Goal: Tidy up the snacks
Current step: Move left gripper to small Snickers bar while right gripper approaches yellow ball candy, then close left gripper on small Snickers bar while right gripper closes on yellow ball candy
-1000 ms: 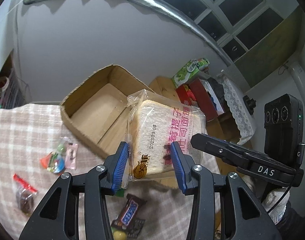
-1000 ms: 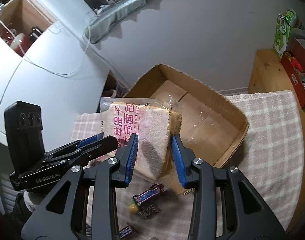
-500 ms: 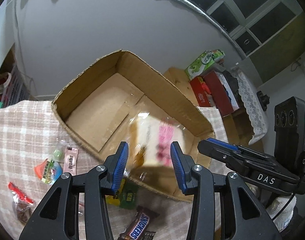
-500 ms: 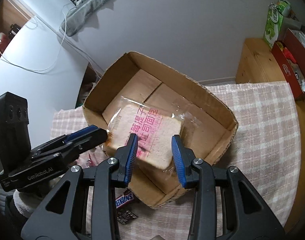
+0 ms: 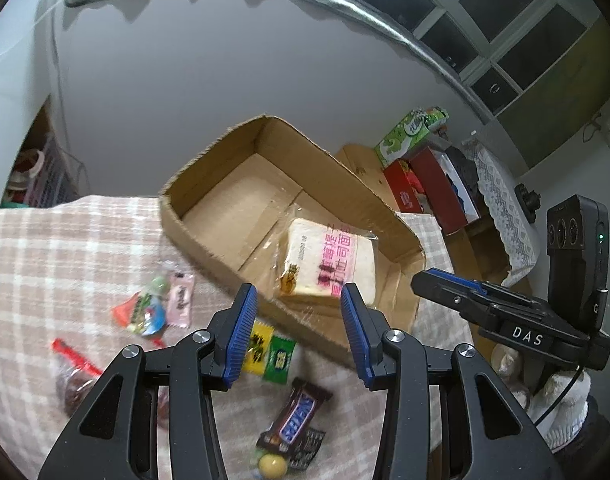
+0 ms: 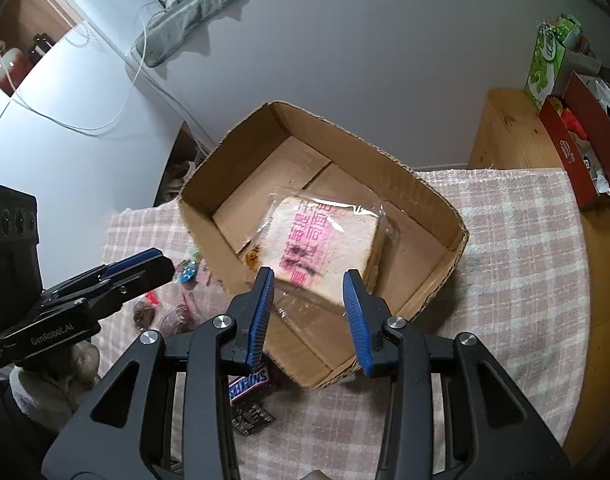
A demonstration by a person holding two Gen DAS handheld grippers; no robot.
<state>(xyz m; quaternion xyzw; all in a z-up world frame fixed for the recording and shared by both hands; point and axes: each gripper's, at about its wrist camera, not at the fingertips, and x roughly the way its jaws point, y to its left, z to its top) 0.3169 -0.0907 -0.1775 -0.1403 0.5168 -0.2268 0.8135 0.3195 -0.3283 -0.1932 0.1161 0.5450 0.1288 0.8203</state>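
A wrapped bread slice [image 5: 331, 268] with pink print lies flat inside the open cardboard box [image 5: 209, 248] on the checked tablecloth; it also shows in the right wrist view [image 6: 325, 248] inside the box [image 6: 433, 200]. My left gripper [image 5: 297, 320] is open and empty, above the box's near wall. My right gripper [image 6: 309, 300] is open and empty, above the box's near edge. Loose snacks lie outside the box: a Snickers bar [image 5: 299, 420], green and yellow candies [image 5: 269, 350], a pink sachet [image 5: 181, 298], a colourful packet [image 5: 145, 312].
A red-tied bag [image 5: 71, 376] lies at the left of the cloth [image 5: 65, 248]. A wooden shelf with a red box [image 5: 433, 188] and green carton [image 5: 409, 136] stands to the right. A Snickers bar [image 6: 249, 386] lies by the box's near corner.
Both grippers held the bread slice up a second ago. They let it go, it dropped into the box, and both grippers have drawn back.
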